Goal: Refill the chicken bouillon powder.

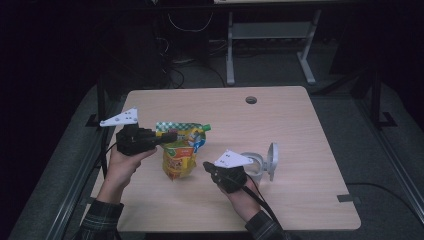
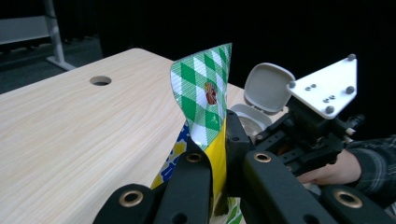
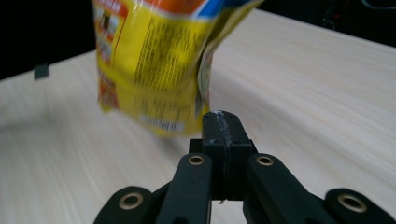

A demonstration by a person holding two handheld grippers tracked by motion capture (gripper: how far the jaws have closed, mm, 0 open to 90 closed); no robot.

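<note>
Pouch (image 1: 179,150): pinched at its top edge in my left gripper (image 1: 167,137), held above the table (image 1: 300,130). Right gripper (image 1: 207,166): jaws closed, empty, just beside pouch. Container (image 1: 260,162): lid open

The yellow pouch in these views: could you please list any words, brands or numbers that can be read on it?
No text can be read.
Pouch: rows of small print and a pale label strip near the bottom edge, all blurred.
Pouch's green checked top: a small round emblem, too small to read.
Pouch front: coloured graphics, lettering too small.
</note>
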